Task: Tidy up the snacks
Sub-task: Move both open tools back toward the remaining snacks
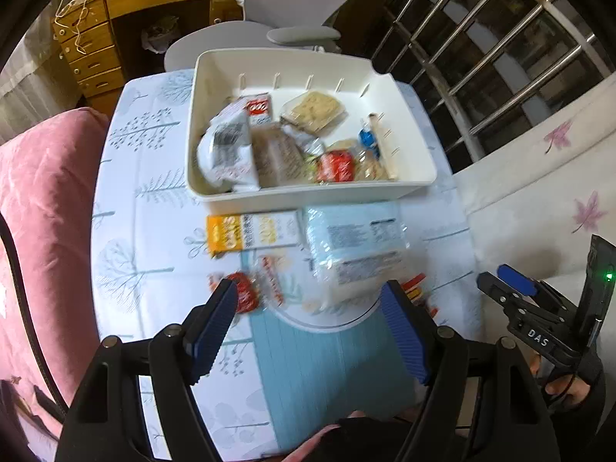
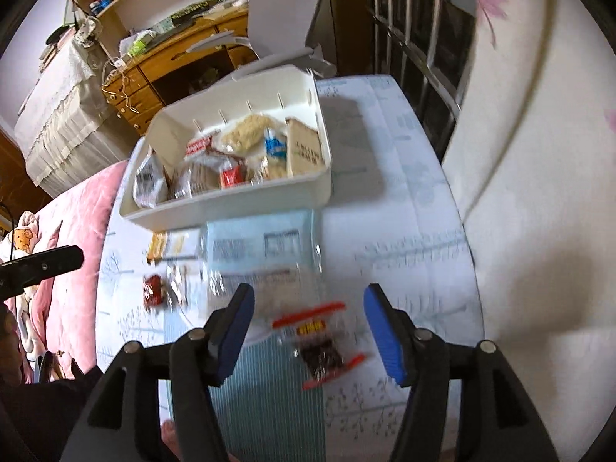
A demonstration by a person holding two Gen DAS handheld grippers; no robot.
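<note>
Patterned desk (image 1: 127, 231), white bin (image 1: 308, 192) at 12 o'clock; both tongs, left (image 1: 308, 327) and right (image 2: 308, 340), wide, empty; we centre right over red-edged packet (image 2: 319, 346), close gently

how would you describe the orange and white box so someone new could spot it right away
Start at the white bin in the middle of the table. Just outside its near wall, toward the pink bedding side, the orange and white box lies flat. It is the only rigid carton out there; its neighbours are soft clear wrappers.
</note>
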